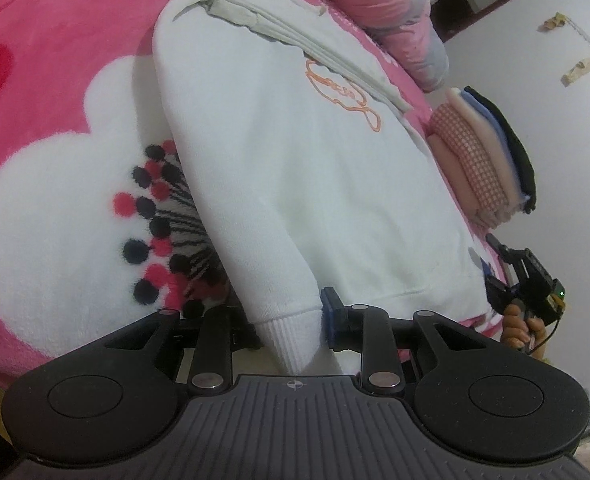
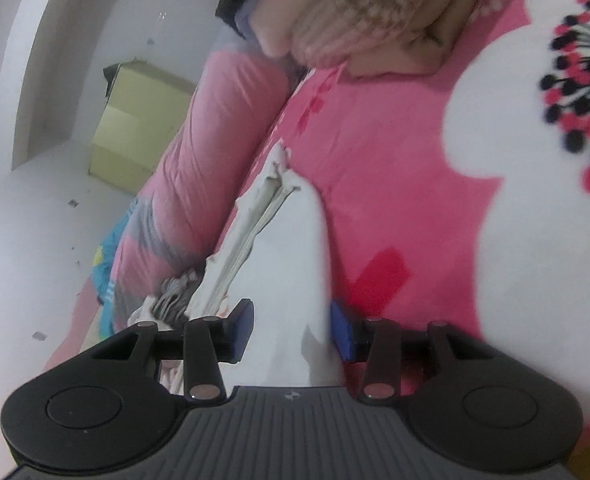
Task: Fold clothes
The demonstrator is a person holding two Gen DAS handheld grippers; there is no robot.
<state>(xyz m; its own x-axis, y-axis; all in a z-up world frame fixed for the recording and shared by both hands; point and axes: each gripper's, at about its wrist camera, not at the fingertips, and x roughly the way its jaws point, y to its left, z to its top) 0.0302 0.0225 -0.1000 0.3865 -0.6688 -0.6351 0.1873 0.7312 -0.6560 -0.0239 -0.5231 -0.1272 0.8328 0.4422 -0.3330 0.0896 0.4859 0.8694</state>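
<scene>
Left tool [image 1: 291, 320] was clenched on the white sweatshirt's [image 1: 295, 160] ribbed cuff [image 1: 291, 332] at the bed's near edge, likely to fold the sleeve in. Right tool [image 2: 291, 332] straddled the garment's fabric, released.

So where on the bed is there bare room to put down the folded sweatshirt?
Bare blanket lies left of the white sweatshirt, around the dotted flower centre. It is crowded on the other side: the folded clothes stack sits close beside the sweatshirt, with the pink quilt roll behind.
</scene>
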